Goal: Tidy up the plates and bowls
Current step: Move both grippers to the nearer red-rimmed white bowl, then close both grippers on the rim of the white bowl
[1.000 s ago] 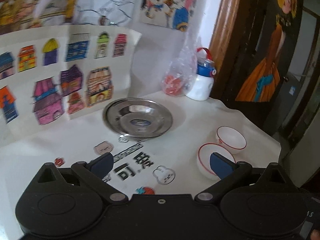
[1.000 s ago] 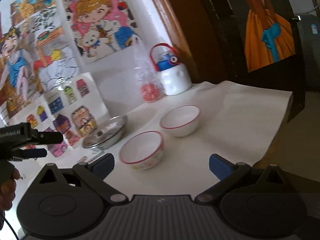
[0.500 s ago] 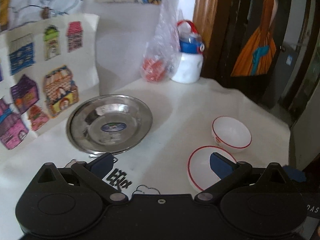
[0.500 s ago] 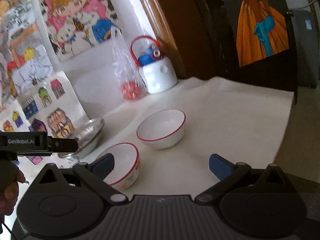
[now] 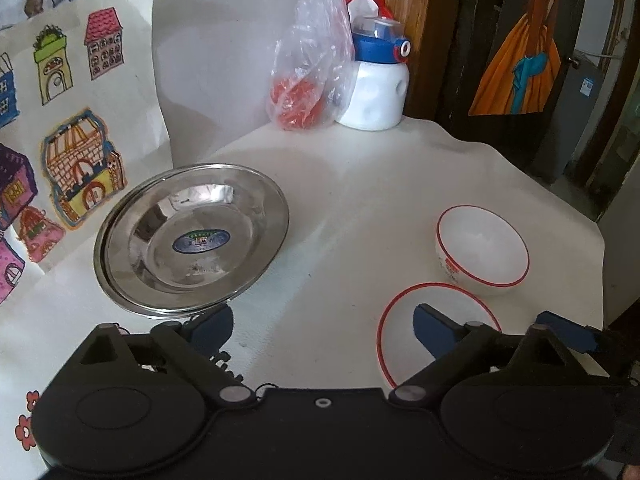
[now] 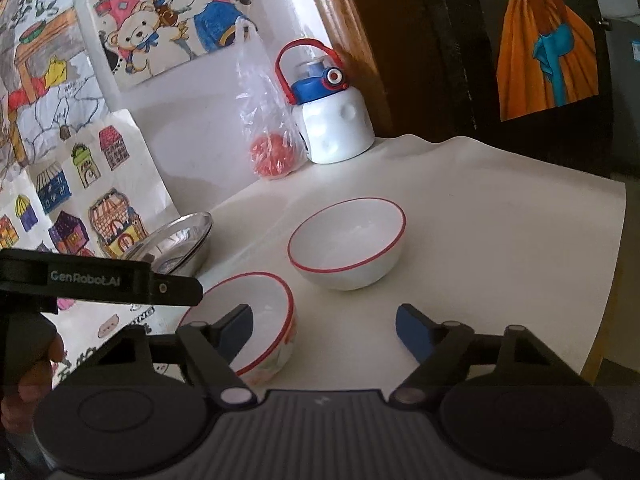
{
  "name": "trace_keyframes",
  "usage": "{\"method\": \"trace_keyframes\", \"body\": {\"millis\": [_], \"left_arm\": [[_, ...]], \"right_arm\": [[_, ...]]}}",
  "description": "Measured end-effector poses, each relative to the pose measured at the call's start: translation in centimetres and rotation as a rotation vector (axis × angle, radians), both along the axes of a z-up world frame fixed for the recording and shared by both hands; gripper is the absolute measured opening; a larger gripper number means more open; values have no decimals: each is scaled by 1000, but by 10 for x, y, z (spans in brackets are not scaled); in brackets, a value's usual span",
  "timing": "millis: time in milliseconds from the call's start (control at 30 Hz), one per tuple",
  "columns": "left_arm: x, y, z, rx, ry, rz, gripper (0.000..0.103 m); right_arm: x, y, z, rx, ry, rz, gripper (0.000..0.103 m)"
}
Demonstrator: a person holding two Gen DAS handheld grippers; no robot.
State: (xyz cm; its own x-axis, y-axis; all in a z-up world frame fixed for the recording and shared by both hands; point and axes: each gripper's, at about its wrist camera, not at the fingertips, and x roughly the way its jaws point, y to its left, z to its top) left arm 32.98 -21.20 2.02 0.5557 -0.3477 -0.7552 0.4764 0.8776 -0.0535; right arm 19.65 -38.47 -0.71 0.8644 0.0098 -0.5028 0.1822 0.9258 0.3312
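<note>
A steel plate (image 5: pixel 192 236) lies on the white table at the left, also showing in the right wrist view (image 6: pixel 176 242). Two white bowls with red rims stand at the right: a near bowl (image 5: pixel 400 332) (image 6: pixel 256 320) and a far bowl (image 5: pixel 480 250) (image 6: pixel 346 242). My left gripper (image 5: pixel 322 326) is open and empty above the table, its left finger by the plate's near rim, its right finger over the near bowl. My right gripper (image 6: pixel 324 328) is open and empty, its left finger over the near bowl.
A white bottle with a blue lid (image 5: pixel 376 80) (image 6: pixel 334 120) and a plastic bag with red contents (image 5: pixel 308 76) (image 6: pixel 272 148) stand at the back by the wall. Coloured drawings (image 5: pixel 76 128) lean at the left. The table's edge (image 6: pixel 608 280) drops off at the right.
Both grippers have moved forward and lower toward the dishes. The plate and bowls look larger and nearer. Nothing on the table has moved.
</note>
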Motion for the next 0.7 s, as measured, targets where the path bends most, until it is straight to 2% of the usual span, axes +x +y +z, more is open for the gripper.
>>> {"method": "trace_keyframes", "body": {"millis": [167, 300, 367, 433, 567, 700], "left_arm": [[2, -3, -5, -5, 30, -11, 84], [1, -6, -9, -4, 49, -38, 69], [-1, -9, -11, 2, 63, -57, 57], [-2, -11, -13, 16, 80, -81, 41], [-3, -12, -15, 9, 95, -97, 32], [-5, -15, -15, -3, 110, -113, 18]], "right_arm": [[1, 2, -1, 3, 6, 19, 64], [2, 3, -4, 32, 14, 42, 53], [2, 3, -5, 44, 15, 41, 51], [2, 3, -5, 59, 13, 46, 46], [2, 2, -5, 93, 7, 64, 35], [3, 1, -7, 146, 3, 76, 24]]}}
